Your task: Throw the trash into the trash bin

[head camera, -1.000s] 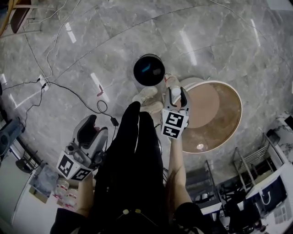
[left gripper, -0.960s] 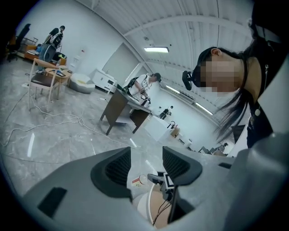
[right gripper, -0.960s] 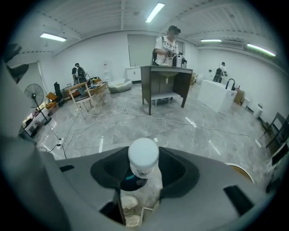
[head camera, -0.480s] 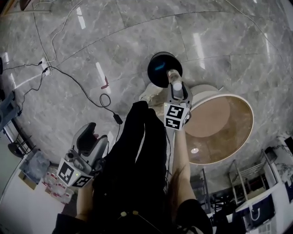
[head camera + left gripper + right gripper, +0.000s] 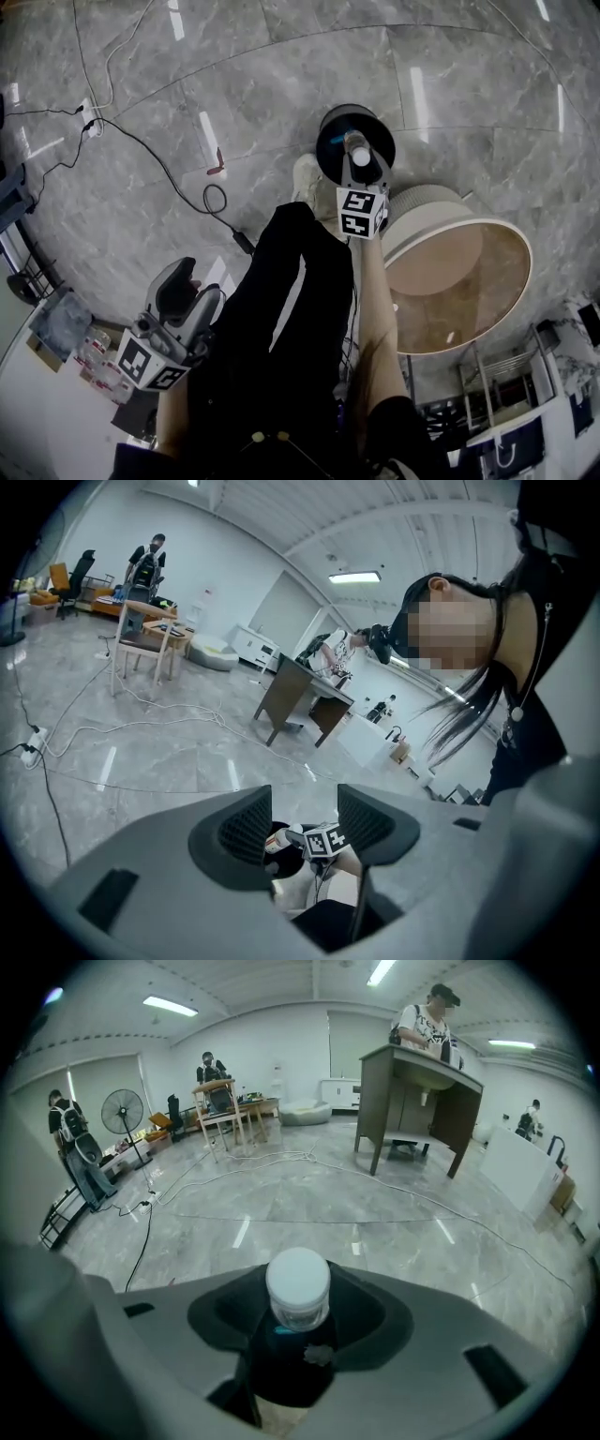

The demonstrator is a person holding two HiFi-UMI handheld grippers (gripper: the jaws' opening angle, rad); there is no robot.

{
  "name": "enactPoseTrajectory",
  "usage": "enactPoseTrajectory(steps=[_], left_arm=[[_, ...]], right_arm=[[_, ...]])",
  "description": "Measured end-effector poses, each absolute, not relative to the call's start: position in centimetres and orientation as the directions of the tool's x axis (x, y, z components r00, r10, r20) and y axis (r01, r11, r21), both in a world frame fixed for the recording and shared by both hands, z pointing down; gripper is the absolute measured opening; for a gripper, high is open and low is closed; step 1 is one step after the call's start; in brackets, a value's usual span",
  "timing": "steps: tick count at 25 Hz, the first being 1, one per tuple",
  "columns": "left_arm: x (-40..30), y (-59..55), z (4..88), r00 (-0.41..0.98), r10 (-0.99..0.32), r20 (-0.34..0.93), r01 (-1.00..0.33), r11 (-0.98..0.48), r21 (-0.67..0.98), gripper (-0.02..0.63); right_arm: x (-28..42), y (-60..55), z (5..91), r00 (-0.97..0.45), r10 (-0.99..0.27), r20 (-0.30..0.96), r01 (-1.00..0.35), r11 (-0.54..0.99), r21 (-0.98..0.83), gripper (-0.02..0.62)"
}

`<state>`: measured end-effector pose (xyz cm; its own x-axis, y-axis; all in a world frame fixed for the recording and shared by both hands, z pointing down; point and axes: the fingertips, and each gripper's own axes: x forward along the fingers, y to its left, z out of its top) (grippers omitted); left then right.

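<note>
Right gripper [image 5: 362, 174]: jaws partway closed, clamped on a small white-capped bottle [image 5: 298, 1290]; in the right gripper view the cap faces away from the camera, with a jaw against each side of the bottle body below it; held out at arm's reach, pointed steeply down, marker cube toward the head. Bottle: in the grip, in the air directly over the mouth of the black round trash bin [image 5: 326, 155]; not inside yet; in the right gripper view the dark bin interior sits just under the bottle, with a small blue scrap and a pale crumpled bit visible in it. Trash bin: stands on the grey marble floor [image 5: 281, 75], close beside a pale round drum [image 5: 427, 220] and a brown round table [image 5: 469, 281]; light shoe [image 5: 306, 176] at its near-left side, touching or just apart, cannot tell which. Left gripper [image 5: 192, 286]: low at the left, well apart from the bin; jaws wide apart, nothing between the pads; through the gap in the left gripper view, only the distant right gripper's cube and the bin. Black cable [image 5: 214, 200]: loops on the floor between the two grippers; small red scrap [image 5: 217, 165] on the floor left of the bin.
</note>
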<state>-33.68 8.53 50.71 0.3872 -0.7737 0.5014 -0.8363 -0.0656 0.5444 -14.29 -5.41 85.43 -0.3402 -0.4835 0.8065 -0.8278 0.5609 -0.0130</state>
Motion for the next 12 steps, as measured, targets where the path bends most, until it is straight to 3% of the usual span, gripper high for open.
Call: enactPoseTrajectory(steps=[12], left_arm=[[-35.4,7.6,55.3,0.33,-0.79,0.516,-0.842,0.0,0.539,0.221]], right_arm=[[-17.5,-6.6,95.7,-0.379,-0.387,0.84,-0.725,0.688,-0.01,0.203]])
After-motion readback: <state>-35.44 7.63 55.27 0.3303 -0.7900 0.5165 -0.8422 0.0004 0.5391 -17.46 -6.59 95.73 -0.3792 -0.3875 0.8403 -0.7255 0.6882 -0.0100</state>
